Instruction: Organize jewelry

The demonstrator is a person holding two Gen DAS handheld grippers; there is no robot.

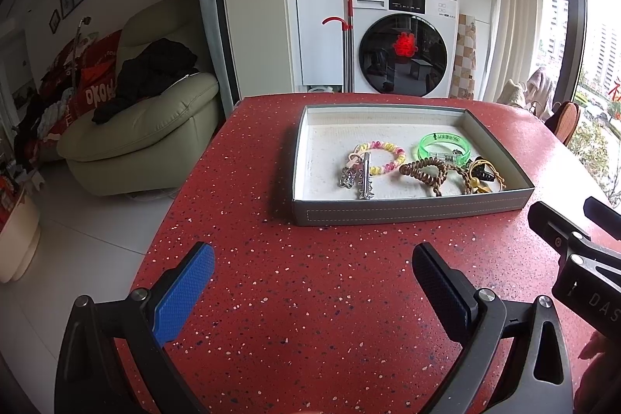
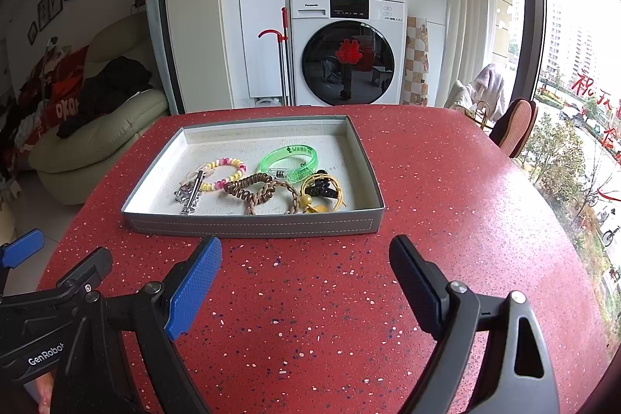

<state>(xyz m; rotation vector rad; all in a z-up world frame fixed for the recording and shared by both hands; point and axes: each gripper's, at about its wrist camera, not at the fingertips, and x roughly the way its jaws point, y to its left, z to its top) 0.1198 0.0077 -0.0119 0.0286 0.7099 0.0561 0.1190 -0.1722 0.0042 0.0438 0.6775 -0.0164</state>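
A grey tray [image 1: 411, 213] [image 2: 252, 226] sits on the red speckled table [image 1: 310, 297] [image 2: 310, 317]. Inside lie a pink-yellow coil bracelet [image 1: 382, 147] [image 2: 229, 165], a silver clip with chain [image 1: 365, 177] [image 2: 190, 194], a green bangle [image 1: 442, 146] [image 2: 289, 158], brown coil hair ties [image 1: 431, 171] [image 2: 256, 193] and a yellow cord with a black clip [image 1: 483, 175] [image 2: 322, 191]. My left gripper [image 1: 312, 260] is open and empty, in front of the tray. My right gripper [image 2: 306, 255] is open and empty, near the tray's front wall.
A stacked washer and dryer [image 1: 403, 37] [image 2: 345, 57] stand beyond the table. A cream sofa [image 1: 147, 127] with clothes is at the left. A chair [image 2: 514, 127] and a window are at the right. The table edge curves away at the left.
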